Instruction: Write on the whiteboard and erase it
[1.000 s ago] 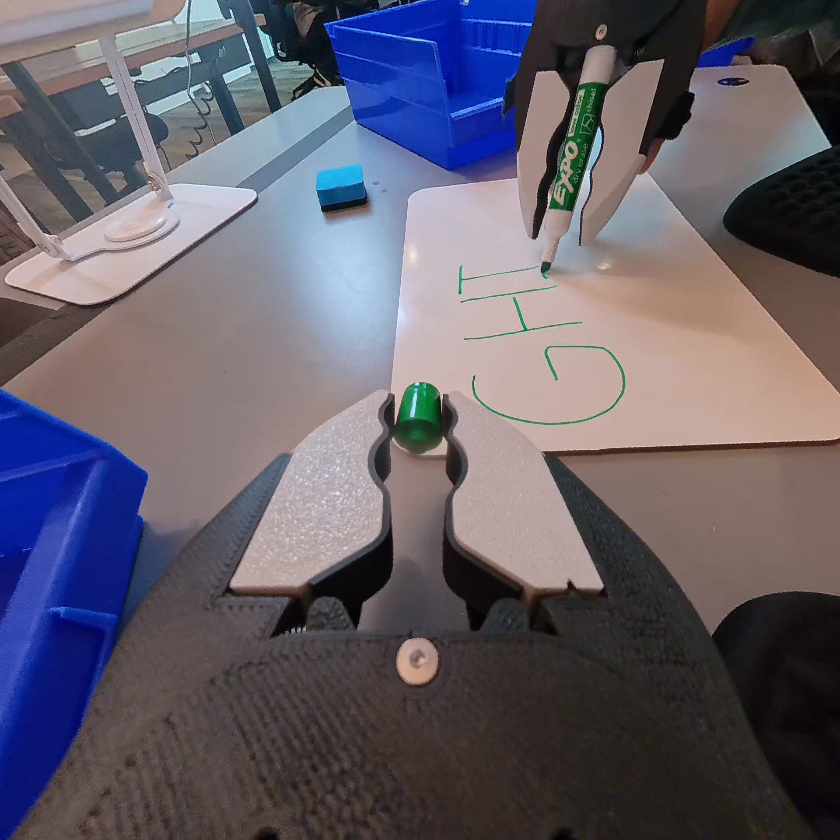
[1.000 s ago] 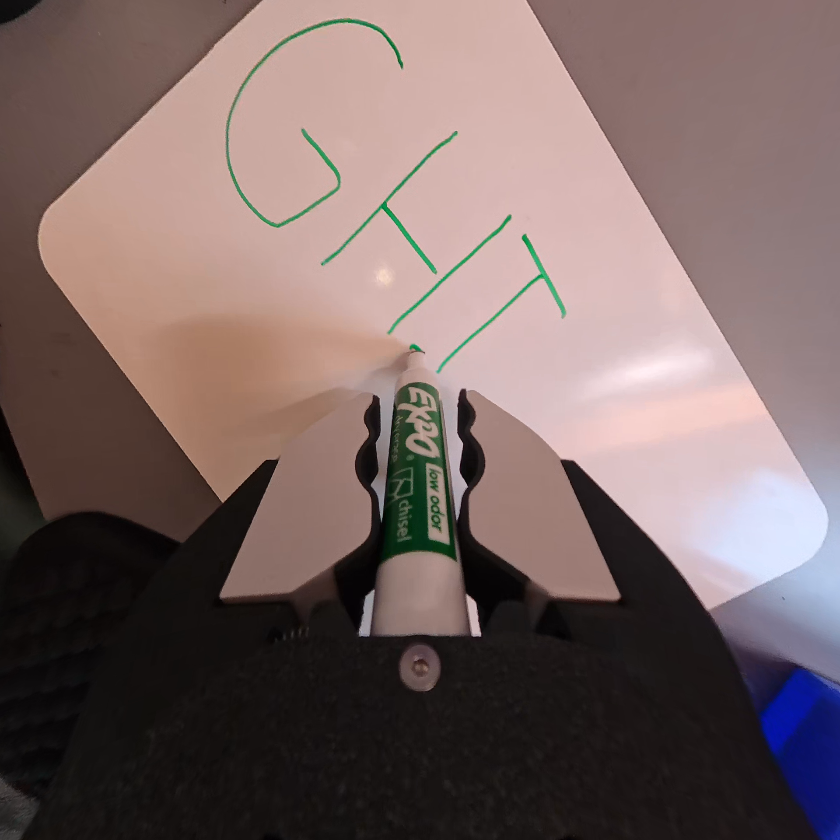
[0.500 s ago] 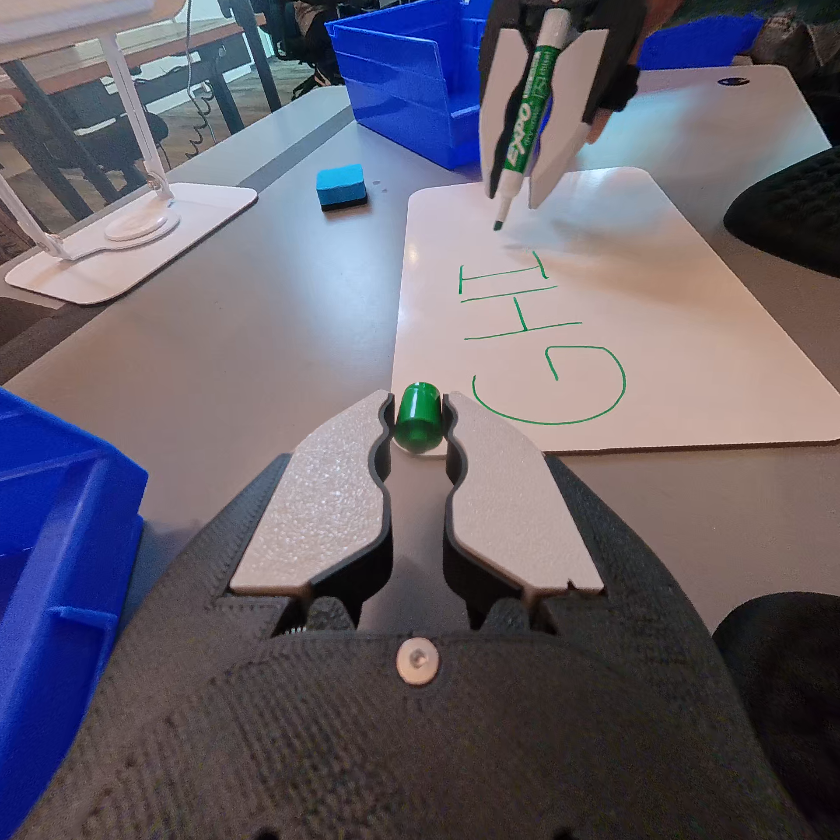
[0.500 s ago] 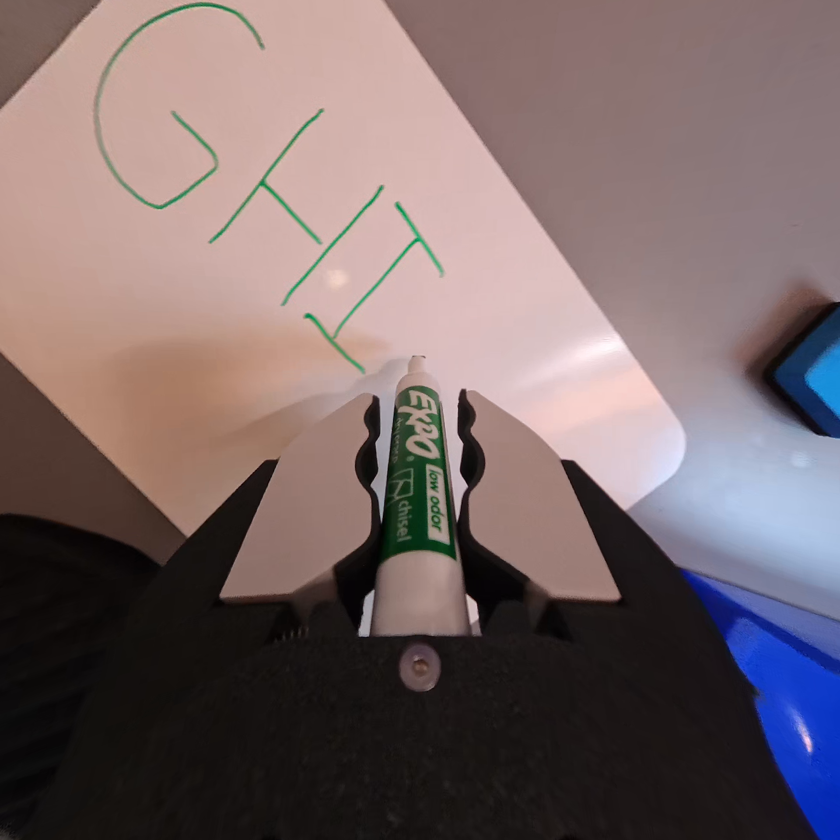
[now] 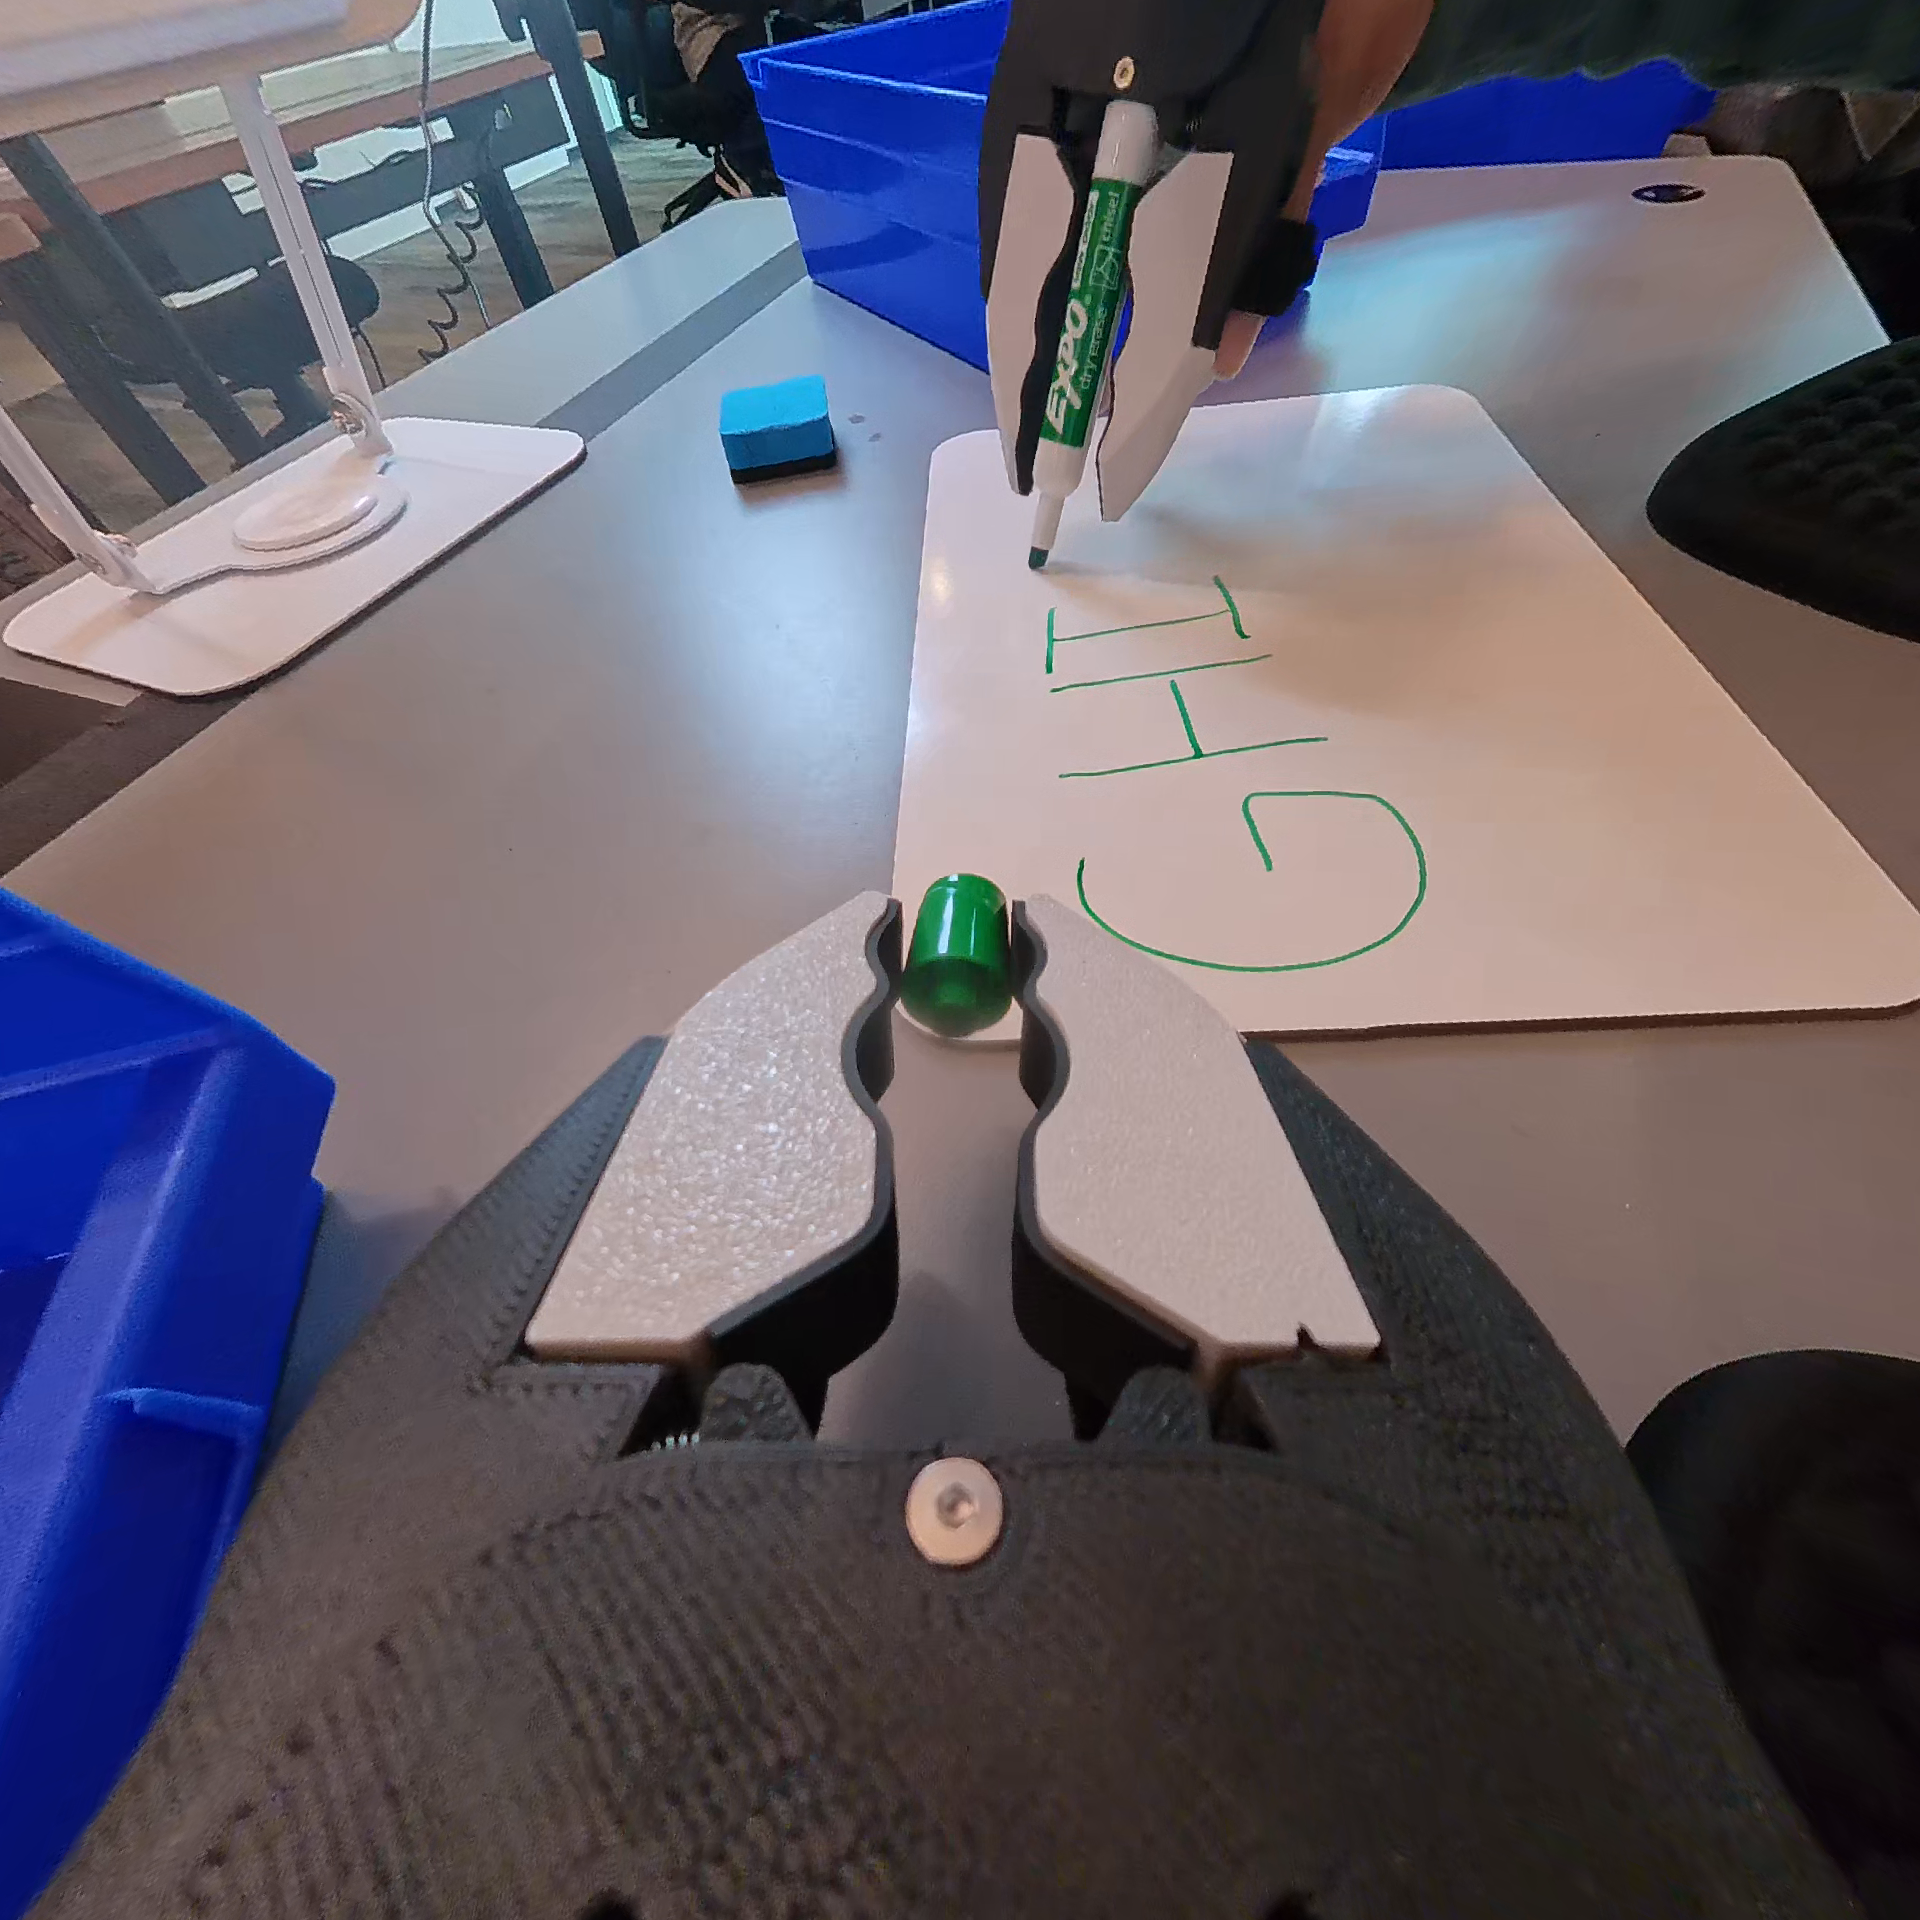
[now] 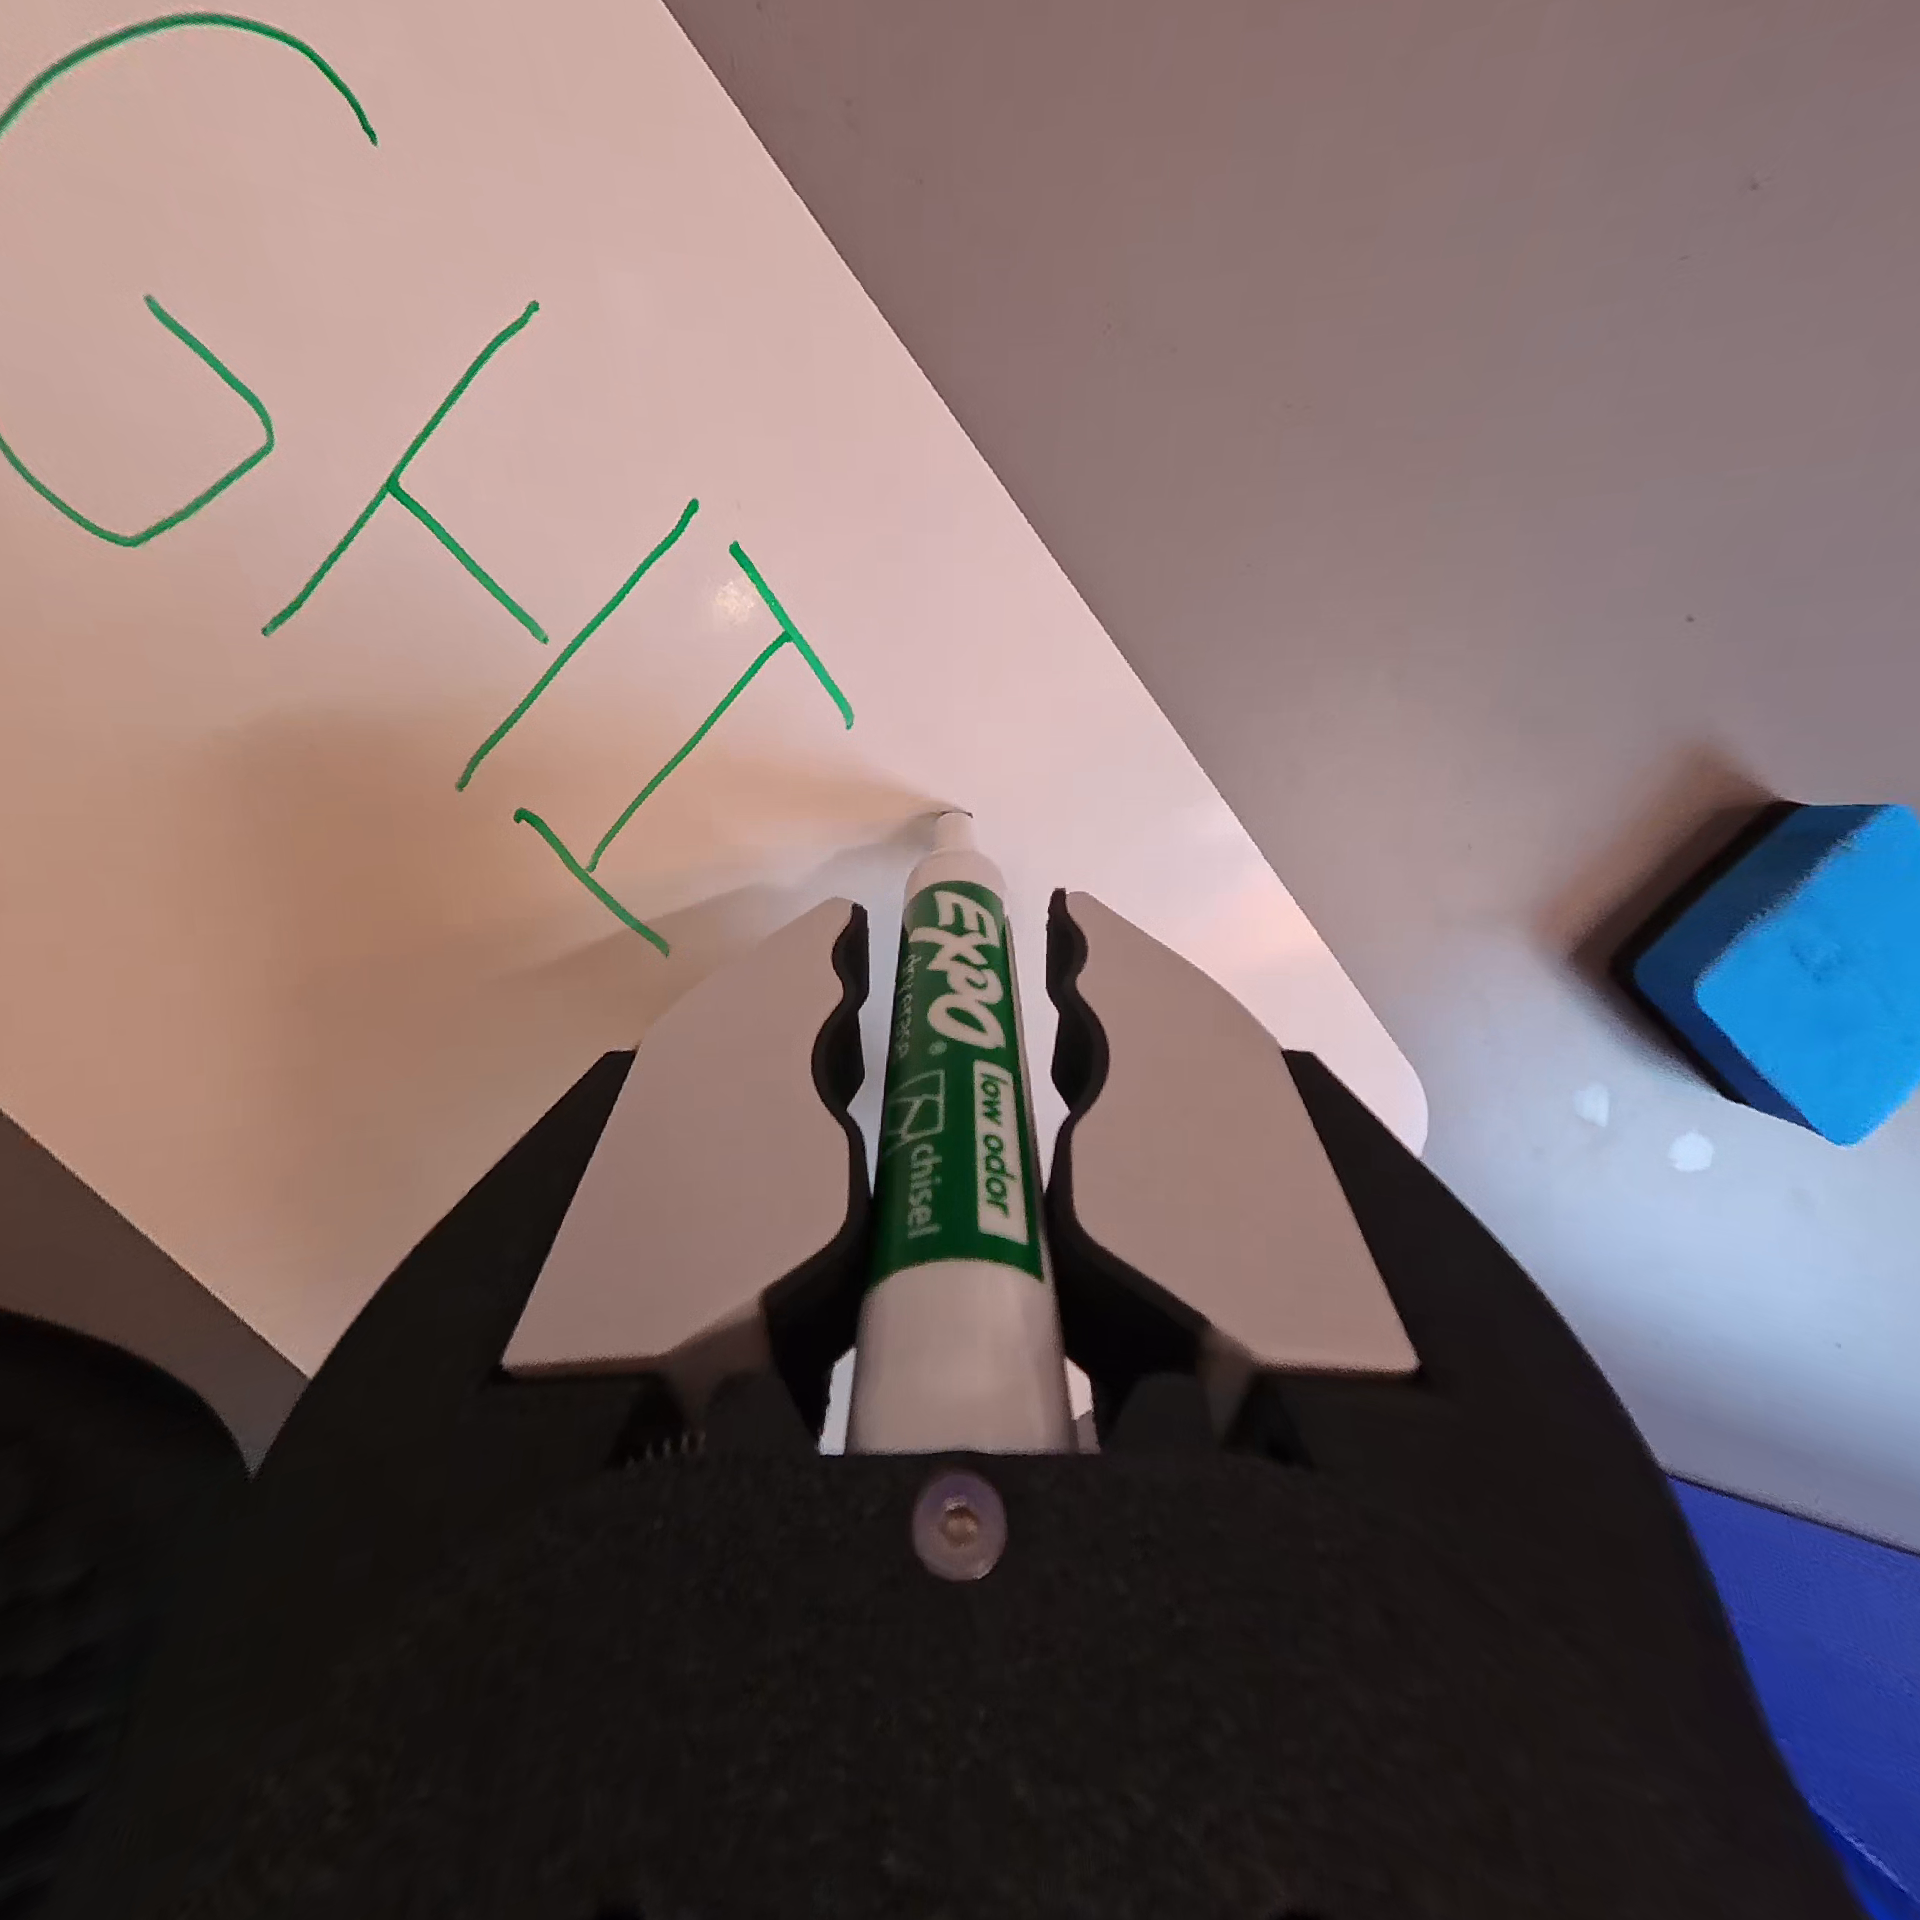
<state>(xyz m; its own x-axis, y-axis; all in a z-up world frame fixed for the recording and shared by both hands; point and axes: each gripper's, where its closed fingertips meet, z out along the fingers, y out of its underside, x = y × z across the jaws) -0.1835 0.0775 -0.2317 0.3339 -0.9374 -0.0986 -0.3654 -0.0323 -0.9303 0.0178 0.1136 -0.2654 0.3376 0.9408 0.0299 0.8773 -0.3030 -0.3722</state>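
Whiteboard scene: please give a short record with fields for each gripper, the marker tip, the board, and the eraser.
left gripper: shut on green cap, at the whiteboard's near corner
right gripper: shut on green marker
marker tip: on or just above the board, beyond the writing
whiteboard: flat on grey table, green writing present
eraser: blue, on table, beside the board, untouched

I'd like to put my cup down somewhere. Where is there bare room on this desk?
Bare grey desk lies between the lamp base, the eraser and the whiteboard. It is crowded around the marker and the far blue bin.
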